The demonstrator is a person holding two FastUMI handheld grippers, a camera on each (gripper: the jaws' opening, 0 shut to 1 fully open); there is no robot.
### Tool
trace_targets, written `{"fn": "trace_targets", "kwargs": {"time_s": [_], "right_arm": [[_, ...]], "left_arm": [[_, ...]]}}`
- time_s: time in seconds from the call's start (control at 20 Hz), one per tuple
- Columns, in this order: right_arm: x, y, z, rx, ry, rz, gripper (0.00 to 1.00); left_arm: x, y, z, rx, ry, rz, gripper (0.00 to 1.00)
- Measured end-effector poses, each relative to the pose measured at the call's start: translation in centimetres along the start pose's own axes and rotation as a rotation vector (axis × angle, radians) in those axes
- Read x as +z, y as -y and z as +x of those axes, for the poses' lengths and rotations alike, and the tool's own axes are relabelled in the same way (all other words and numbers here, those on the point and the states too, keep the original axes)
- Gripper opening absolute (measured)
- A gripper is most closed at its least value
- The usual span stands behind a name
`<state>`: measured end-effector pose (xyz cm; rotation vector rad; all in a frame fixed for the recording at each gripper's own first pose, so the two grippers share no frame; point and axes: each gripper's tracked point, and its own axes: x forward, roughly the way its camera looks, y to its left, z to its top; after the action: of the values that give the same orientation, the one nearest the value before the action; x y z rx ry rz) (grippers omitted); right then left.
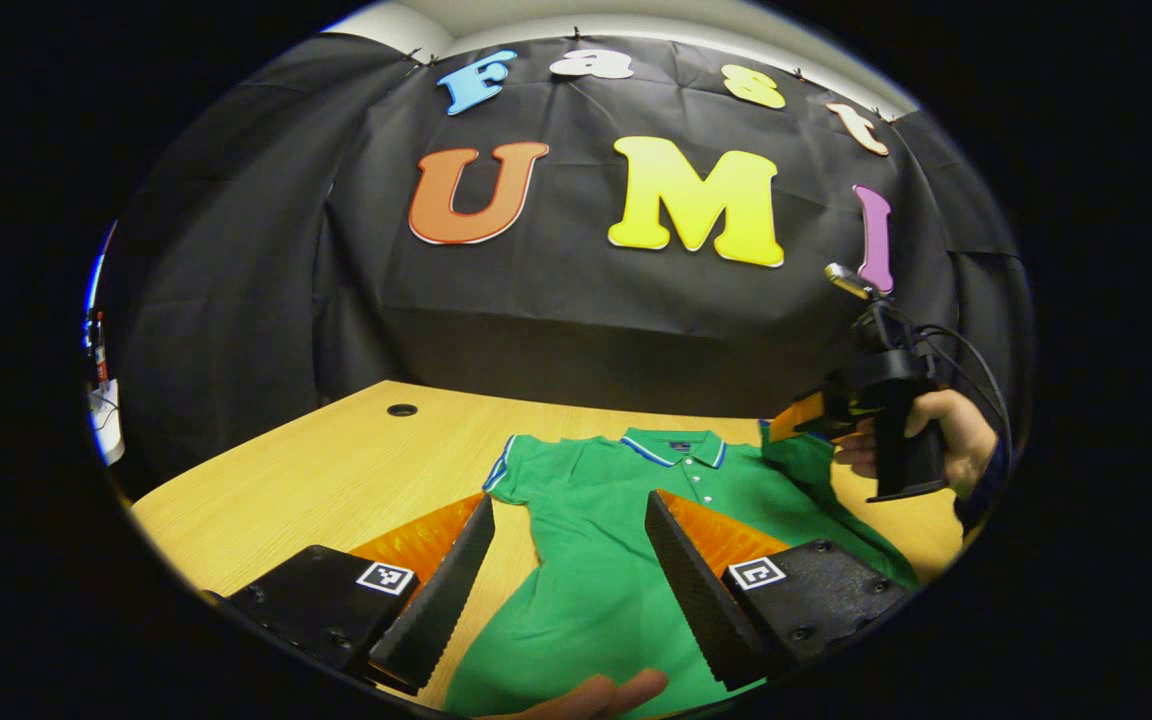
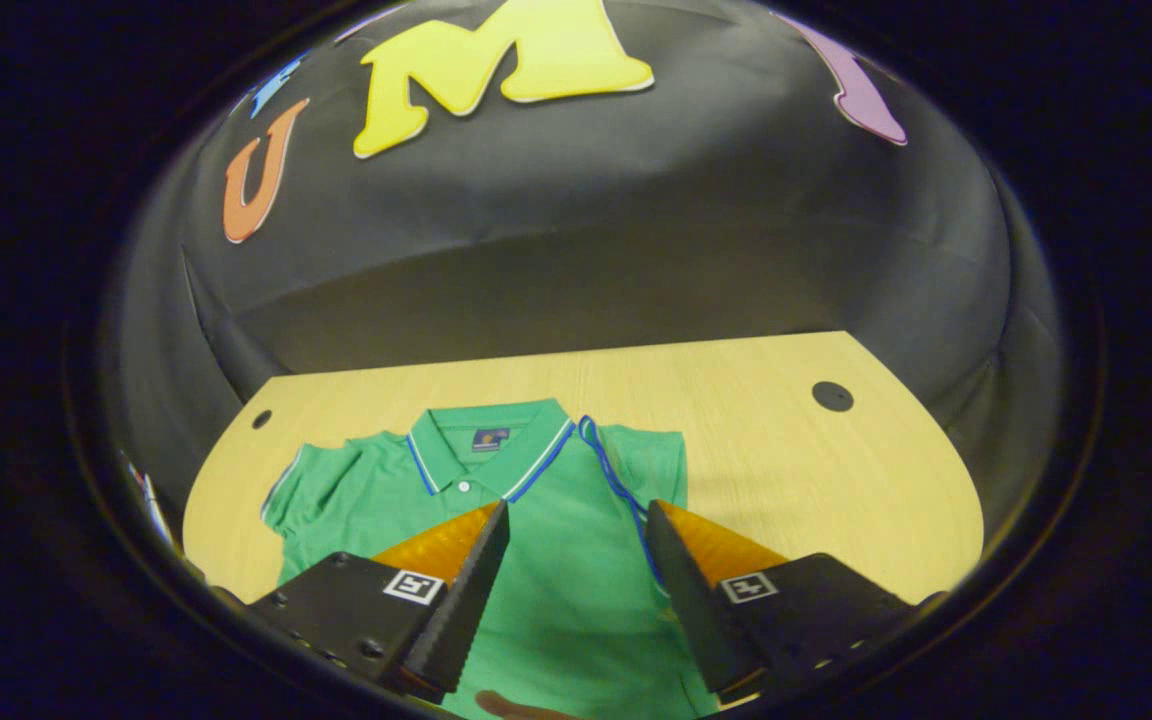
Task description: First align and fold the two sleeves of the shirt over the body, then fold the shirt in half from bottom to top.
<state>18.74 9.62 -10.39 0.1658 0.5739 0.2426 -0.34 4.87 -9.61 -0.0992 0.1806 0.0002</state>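
Wooden table bears green shirt, label unreadable.

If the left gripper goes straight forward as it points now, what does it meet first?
Most likely the green shirt: the open left gripper frames its body below the collar. Depth is unclear; if it passes above the cloth, the wooden table follows.

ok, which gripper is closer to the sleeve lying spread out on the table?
Left, likely. The left gripper is over the shirt body, with the spread sleeve just past one finger. The right gripper is across the shirt, by the opposite shoulder.
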Motion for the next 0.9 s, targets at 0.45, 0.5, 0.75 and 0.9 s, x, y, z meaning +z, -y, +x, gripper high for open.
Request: {"fn": "trace_targets", "kwargs": {"time_s": [0.45, 0.5, 0.75, 0.9], "right_arm": [[2.1, -0.8, -1.6, 0.048, 0.096, -0.061, 0.88], [1.9, -1.1, -0.5, 0.051, 0.091, -0.072, 0.89], [-2.2, -3.4, 4.4, 0.132, -0.056, -0.055, 0.95], [-4.3, -5.8, 5.1, 0.253, -0.132, 0.004, 0.95]], "left_arm": [[-0.9, -0.5, 0.9, 0.032, -0.049, -0.047, 0.94], [-0.8, -0.4, 0.8, 0.032, -0.043, -0.050, 0.94], [-1.7, -0.3, 0.4, 0.019, -0.071, -0.077, 0.94], [-2.6, -0.3, 0.5, 0.016, -0.092, -0.084, 0.94]]}}
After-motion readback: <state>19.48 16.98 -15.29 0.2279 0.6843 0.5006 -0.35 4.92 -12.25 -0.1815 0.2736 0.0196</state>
